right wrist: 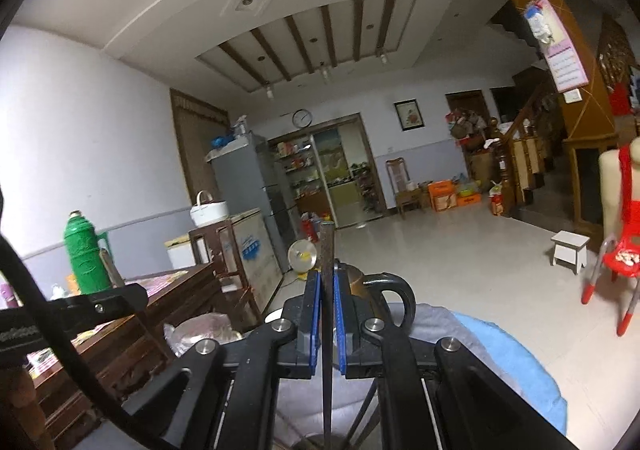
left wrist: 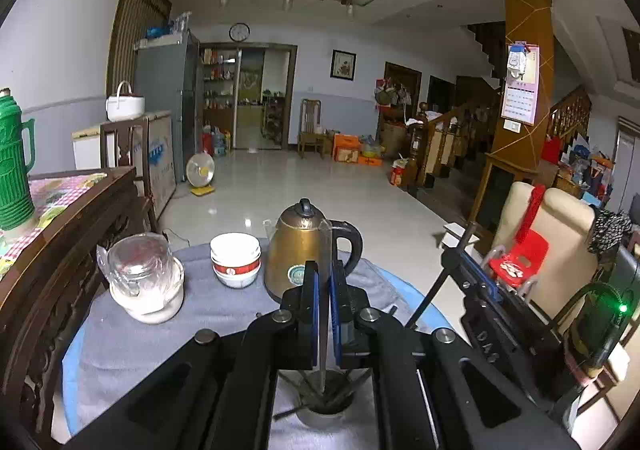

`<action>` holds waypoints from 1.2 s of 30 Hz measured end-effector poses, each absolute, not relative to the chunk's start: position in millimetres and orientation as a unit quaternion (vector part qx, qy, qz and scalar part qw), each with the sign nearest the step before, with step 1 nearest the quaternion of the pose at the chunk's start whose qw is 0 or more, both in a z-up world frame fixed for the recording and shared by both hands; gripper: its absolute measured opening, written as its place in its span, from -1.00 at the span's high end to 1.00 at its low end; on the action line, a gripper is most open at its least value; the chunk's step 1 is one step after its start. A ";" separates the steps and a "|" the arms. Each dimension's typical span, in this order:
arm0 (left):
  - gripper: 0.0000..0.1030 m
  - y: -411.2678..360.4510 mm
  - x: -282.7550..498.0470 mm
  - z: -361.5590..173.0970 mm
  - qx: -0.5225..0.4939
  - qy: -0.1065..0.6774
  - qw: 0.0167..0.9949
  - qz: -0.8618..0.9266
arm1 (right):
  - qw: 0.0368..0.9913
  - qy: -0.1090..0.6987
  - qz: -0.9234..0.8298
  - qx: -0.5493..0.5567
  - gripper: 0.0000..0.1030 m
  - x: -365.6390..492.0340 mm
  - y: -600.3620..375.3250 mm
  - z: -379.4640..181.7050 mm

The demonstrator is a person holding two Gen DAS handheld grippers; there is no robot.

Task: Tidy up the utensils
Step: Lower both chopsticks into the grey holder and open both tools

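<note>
Grey cloth (left wrist: pixel 120 346) — kettle (left wrist: pixel 298 250), bowls (left wrist: pixel 235 260), jar (left wrist: pixel 140 274).

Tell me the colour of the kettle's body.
The kettle has a brassy gold body with a black handle; the left wrist view shows it best.

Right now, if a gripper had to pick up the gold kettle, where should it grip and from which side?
Grip the kettle by its black loop handle, coming from the right. The handle juts out clear on that side; the body is wide and smooth, and bowls stand close on its left.
</note>
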State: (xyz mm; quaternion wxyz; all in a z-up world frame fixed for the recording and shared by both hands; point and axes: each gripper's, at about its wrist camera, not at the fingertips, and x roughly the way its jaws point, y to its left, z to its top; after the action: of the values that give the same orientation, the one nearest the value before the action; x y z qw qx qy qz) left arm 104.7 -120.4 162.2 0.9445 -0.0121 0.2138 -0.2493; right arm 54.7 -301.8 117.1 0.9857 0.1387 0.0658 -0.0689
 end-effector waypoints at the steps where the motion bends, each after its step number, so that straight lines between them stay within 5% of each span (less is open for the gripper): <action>1: 0.89 -124.7 106.6 157.1 -0.010 0.211 0.946 -0.247 | 0.985 0.063 -0.073 0.141 0.86 58.2 -302.8 112.5; 9: 0.89 -141.7 119.4 123.3 0.014 0.225 0.946 -0.233 | 0.978 0.100 -0.085 0.160 0.86 80.2 -308.7 66.4; 36: 0.89 -155.2 110.3 105.1 0.052 0.232 0.946 -0.219 | 0.973 0.132 -0.058 0.182 0.85 64.1 -315.2 47.7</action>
State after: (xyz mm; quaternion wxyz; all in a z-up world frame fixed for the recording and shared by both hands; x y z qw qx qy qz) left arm 110.3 -155.2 105.1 0.9463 0.0519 0.2323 -0.2187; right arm 64.1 -315.2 47.7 0.9727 0.1818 0.1319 -0.0583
